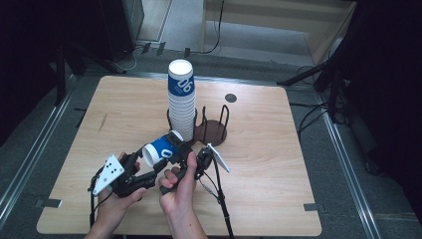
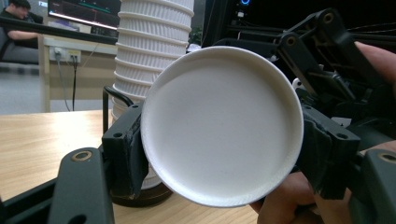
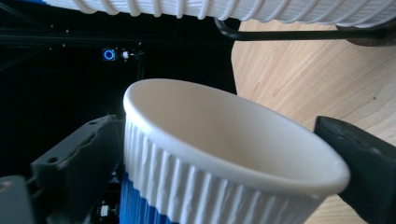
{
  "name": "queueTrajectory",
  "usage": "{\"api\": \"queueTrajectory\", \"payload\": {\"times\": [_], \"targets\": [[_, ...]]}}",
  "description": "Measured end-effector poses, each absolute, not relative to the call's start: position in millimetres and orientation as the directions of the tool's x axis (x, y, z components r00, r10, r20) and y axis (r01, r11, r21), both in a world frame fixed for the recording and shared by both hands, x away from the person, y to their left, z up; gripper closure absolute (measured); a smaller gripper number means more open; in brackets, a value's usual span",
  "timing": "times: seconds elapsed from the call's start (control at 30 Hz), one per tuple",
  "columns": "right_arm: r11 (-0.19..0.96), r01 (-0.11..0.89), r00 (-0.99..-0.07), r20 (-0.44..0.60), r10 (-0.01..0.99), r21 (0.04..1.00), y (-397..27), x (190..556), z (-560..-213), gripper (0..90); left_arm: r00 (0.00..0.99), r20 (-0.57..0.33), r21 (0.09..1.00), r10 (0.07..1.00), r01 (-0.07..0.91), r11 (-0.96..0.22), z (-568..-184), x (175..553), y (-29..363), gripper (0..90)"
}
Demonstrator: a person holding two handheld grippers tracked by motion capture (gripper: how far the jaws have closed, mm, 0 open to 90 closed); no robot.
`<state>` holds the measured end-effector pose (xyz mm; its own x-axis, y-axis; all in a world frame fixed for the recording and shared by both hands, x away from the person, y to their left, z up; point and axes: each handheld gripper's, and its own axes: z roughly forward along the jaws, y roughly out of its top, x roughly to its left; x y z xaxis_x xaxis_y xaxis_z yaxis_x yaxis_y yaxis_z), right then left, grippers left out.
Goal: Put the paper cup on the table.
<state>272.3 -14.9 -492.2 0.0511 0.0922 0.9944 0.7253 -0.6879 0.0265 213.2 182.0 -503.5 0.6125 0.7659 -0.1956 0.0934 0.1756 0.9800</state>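
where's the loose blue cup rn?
High view: the blue cup lies sideways above the table's near centre, between the left gripper and right gripper, just in front of the cup stack.

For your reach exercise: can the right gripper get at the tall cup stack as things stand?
Probably not yet: the right gripper has a blue-and-white cup between its jaws, also held by the left gripper. The stack stands close behind.

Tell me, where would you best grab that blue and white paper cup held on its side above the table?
Grip the paper cup on its ribbed white band, just under the rolled rim, with the jaws coming in from opposite sides across its width. The rim probably stiffens the thin wall there, and the ribs should resist slipping. Squeeze gently, since the middle of the wall would likely dent.
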Motion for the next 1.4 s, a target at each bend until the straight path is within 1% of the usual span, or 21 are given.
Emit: {"api": "queueTrajectory", "payload": {"times": [0.1, 0.2, 0.27, 0.37, 0.47, 0.53, 0.63, 0.8, 0.97, 1.03, 1.23, 1.4], "targets": [[-0.697, 0.716, 0.060, 0.994, 0.089, 0.019, -16, 272, -493, 10.5, 0.613, -0.192, 0.981, 0.766, 0.091, 0.173, -503, 213, 183, 27.8], [-0.697, 0.717, 0.051, 0.996, 0.069, 0.011, -16, 271, -494, 12.9, 0.614, -0.184, 0.982, 0.768, 0.088, 0.166, -503, 213, 184, 27.2], [-0.703, 0.710, 0.033, 0.996, 0.084, 0.035, -16, 270, -493, 14.0, 0.615, -0.220, 0.975, 0.757, 0.115, 0.189, -502, 212, 184, 26.6], [-0.705, 0.708, 0.018, 0.996, 0.083, 0.046, -17, 270, -492, 14.7, 0.606, -0.228, 0.973, 0.762, 0.121, 0.195, -499, 210, 187, 25.0], [-0.718, 0.691, -0.009, 0.994, 0.111, 0.086, -21, 271, -490, 15.0, 0.606, -0.278, 0.960, 0.745, 0.147, 0.239, -497, 209, 191, 12.8], [-0.724, 0.681, -0.028, 0.992, 0.126, 0.111, -24, 271, -489, 15.1, 0.618, -0.290, 0.956, 0.731, 0.156, 0.247, -497, 208, 195, 9.2], [-0.732, 0.660, -0.064, 0.983, 0.170, 0.169, -28, 272, -487, 15.3, 0.630, -0.306, 0.951, 0.714, 0.169, 0.258, -498, 209, 200, 0.0], [-0.727, 0.619, -0.138, 0.952, 0.271, 0.297, -34, 271, -483, 15.5, 0.587, -0.301, 0.954, 0.752, 0.194, 0.231, -499, 209, 204, 0.0], [-0.705, 0.556, -0.201, 0.894, 0.400, 0.441, -39, 270, -478, 15.6, 0.568, -0.315, 0.948, 0.760, 0.216, 0.232, -503, 210, 212, 0.0], [-0.682, 0.522, -0.230, 0.855, 0.465, 0.512, -41, 270, -477, 15.5, 0.562, -0.322, 0.946, 0.762, 0.225, 0.234, -505, 211, 216, 0.0], [-0.580, 0.438, -0.277, 0.717, 0.639, 0.687, -47, 268, -473, 15.4, 0.526, -0.319, 0.945, 0.789, 0.242, 0.220, -512, 213, 227, 0.0], [-0.534, 0.413, -0.293, 0.663, 0.689, 0.738, -54, 266, -469, 15.3, 0.493, -0.318, 0.943, 0.810, 0.253, 0.216, -518, 214, 236, 0.0]]}}
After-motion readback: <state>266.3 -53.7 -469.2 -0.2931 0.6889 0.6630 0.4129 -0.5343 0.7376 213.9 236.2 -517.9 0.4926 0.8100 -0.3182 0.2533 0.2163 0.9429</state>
